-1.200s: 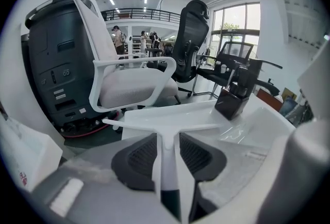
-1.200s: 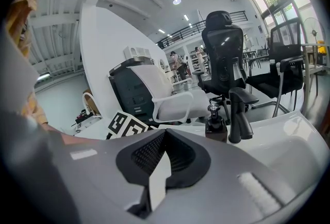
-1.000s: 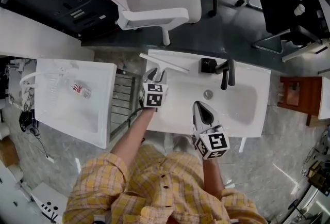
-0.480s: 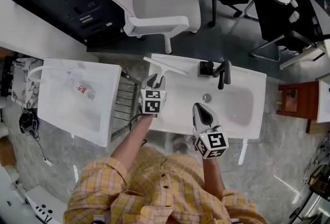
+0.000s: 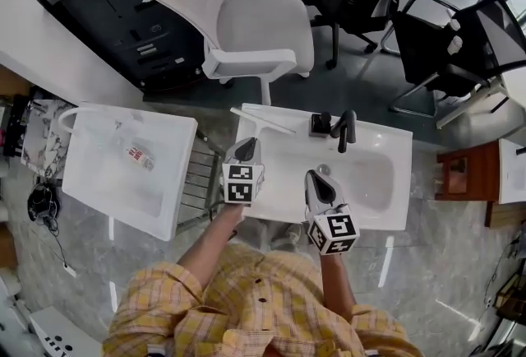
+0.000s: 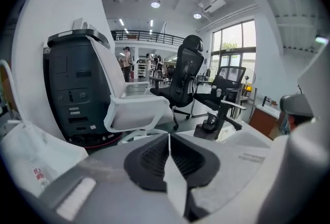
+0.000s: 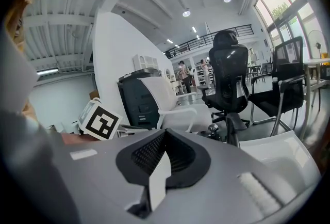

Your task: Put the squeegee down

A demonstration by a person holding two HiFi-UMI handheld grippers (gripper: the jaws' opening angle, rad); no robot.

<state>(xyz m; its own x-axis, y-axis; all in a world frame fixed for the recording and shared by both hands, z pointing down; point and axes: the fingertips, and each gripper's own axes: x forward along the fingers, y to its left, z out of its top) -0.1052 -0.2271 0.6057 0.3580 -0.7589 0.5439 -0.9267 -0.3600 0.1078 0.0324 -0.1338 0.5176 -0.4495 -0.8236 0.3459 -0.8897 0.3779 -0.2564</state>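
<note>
The squeegee (image 5: 261,120), white with a long thin blade, lies on the back left corner of the white sink (image 5: 386,211). My left gripper (image 5: 245,150) hovers just in front of it, clear of it. Its jaws have just been closing and now stand shut with nothing between them; the left gripper view shows the dark pads of this gripper (image 6: 168,138) meeting. My right gripper (image 5: 319,181) is over the sink's front rim, shut and empty; in the right gripper view the gripper (image 7: 164,134) has its pads together. The squeegee is hidden in both gripper views.
A black faucet (image 5: 341,127) stands at the sink's back edge. A second white basin (image 5: 90,183) holding a bottle (image 5: 134,155) sits to the left, with a wire rack (image 5: 201,174) between. A white chair (image 5: 246,26), black chairs (image 5: 444,43) and a dark cabinet (image 5: 115,10) stand behind.
My left gripper has drawn back from the squeegee, lifted, and gone from open to shut. The squeegee stays lying on the sink's corner. My right gripper rose slightly.
</note>
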